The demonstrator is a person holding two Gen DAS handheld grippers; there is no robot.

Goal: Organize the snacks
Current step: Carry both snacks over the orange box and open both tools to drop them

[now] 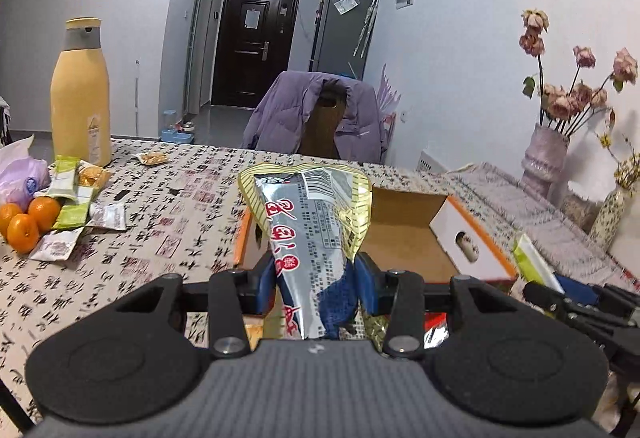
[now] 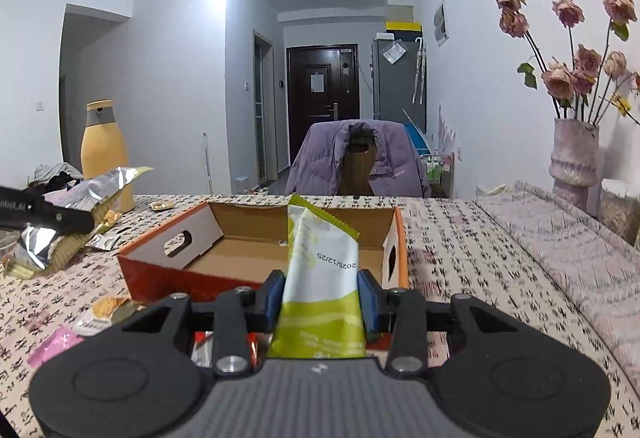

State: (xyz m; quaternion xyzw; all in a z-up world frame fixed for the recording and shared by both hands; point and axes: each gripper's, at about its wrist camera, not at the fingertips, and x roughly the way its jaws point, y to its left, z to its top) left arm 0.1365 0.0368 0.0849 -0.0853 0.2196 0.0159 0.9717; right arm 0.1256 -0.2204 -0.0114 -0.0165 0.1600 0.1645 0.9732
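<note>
My left gripper (image 1: 316, 278) clamps a silver-and-gold foil snack bag (image 1: 310, 222) at the near edge of the open orange cardboard box (image 2: 160, 270), and my right gripper (image 2: 322, 292) clamps a white-and-green snack packet (image 2: 320, 270) at its near wall, box floor bare ahead. Loose wrappers (image 1: 76, 198) and oranges (image 1: 28, 222) crowd the calligraphy-print tablecloth (image 1: 180, 206) left of the box; a yellow bottle (image 1: 80, 98) stands at the far edge.

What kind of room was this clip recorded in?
Likely a home dining area: a table with a calligraphy-print cloth, a chair draped with a purple jacket, a fridge and a dark entry door behind.
</note>
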